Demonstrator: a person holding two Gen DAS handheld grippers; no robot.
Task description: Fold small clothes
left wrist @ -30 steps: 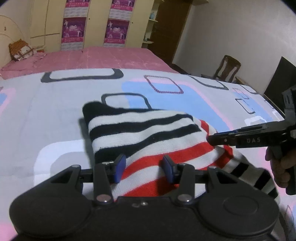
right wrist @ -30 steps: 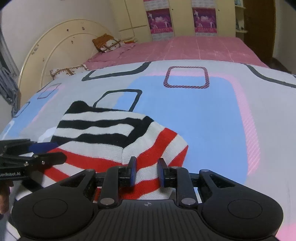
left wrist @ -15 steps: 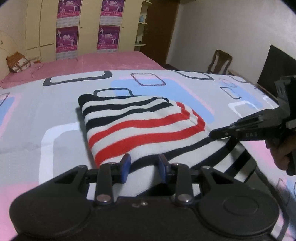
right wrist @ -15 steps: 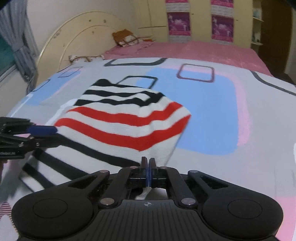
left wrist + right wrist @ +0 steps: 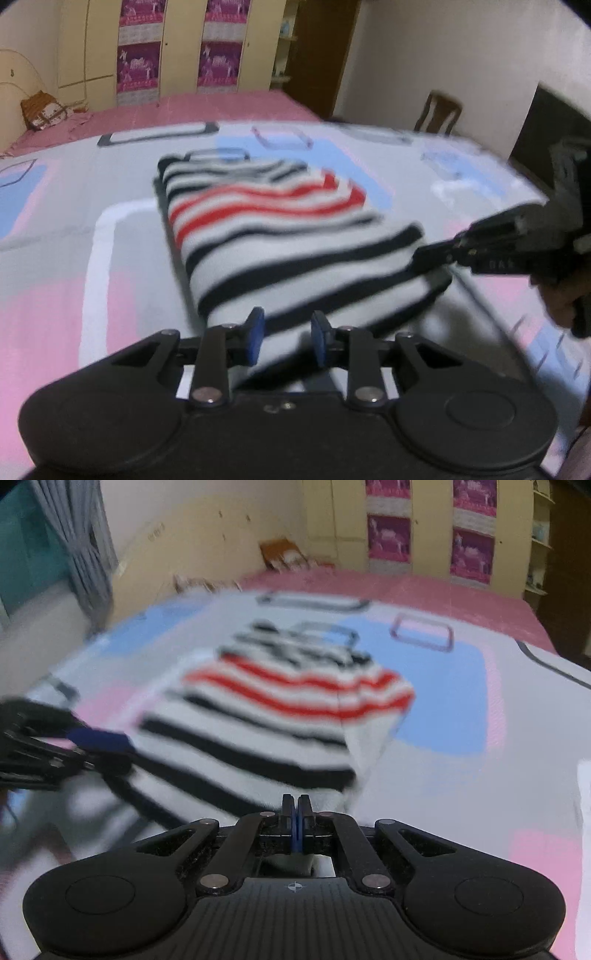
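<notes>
A striped knit garment [image 5: 280,236], white with black and red bands, lies on the patterned bedsheet [image 5: 55,258]; it also shows in the right wrist view [image 5: 273,716]. My left gripper [image 5: 286,339] is open with its blue pads astride the garment's near edge. My right gripper [image 5: 295,805] is shut on the garment's near hem, with white cloth bunched behind the fingers. In the left wrist view the right gripper [image 5: 424,258] shows at the garment's right corner. In the right wrist view the left gripper [image 5: 99,742] shows at its left corner. Both views are motion-blurred.
A pink bed cover [image 5: 184,110] lies beyond the sheet, with a pillow [image 5: 40,110] at the headboard. Wardrobe doors with pink posters [image 5: 218,55] stand behind. A wooden chair [image 5: 439,114] and a dark screen [image 5: 546,125] are at the right. Curtains [image 5: 81,554] hang left.
Both grippers have pulled back toward me and the garment has been drawn out longer, with more black stripes showing. The right gripper stays shut on the hem; the left has opened wider.
</notes>
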